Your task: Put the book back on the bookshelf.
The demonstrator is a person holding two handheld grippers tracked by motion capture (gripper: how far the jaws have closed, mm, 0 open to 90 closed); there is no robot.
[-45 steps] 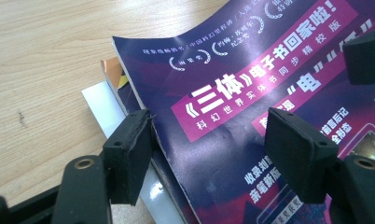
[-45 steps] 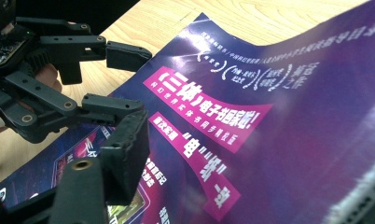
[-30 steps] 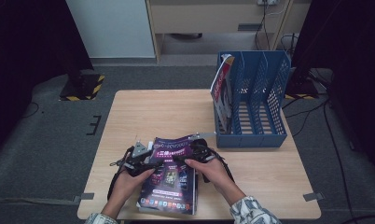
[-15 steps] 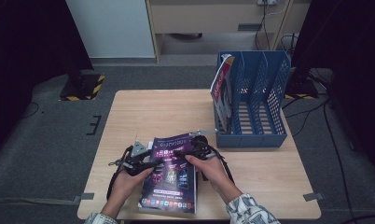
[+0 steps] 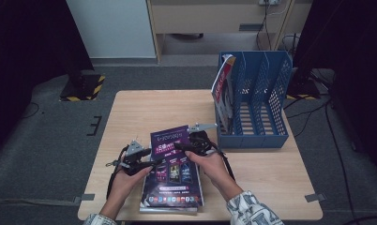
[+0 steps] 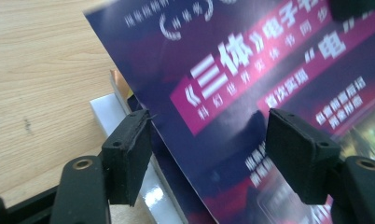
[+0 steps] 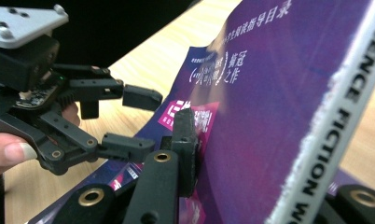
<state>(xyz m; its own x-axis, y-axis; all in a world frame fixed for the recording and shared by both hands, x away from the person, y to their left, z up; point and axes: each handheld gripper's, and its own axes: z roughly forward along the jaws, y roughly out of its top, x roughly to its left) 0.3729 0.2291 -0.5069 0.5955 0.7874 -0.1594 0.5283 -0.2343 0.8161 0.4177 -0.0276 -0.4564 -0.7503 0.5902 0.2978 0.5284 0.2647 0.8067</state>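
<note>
A purple magazine (image 5: 171, 151) tops a stack of magazines (image 5: 170, 202) at the table's front. My right gripper (image 5: 181, 146) is shut on its right side after its jaws have just been closing, and that side is tilted up off the stack. In the right gripper view one pad (image 7: 184, 140) presses the purple cover (image 7: 269, 84); the other jaw is behind the spine. My left gripper (image 5: 154, 162) is at the magazine's left edge, open, its jaws having just been opening. In the left gripper view the cover's edge (image 6: 251, 70) runs between the apart pads (image 6: 129, 149), above a lower magazine (image 6: 106, 112).
A blue file rack (image 5: 259, 98) stands at the table's back right, with one magazine (image 5: 222, 89) upright in its leftmost slot. Bare wooden tabletop (image 5: 144, 110) lies behind and left of the stack. A person's hands hold both grippers from the front edge.
My right gripper has closed on the top magazine and risen a little, tilting it off the stack. The left hand has stayed where it was.
</note>
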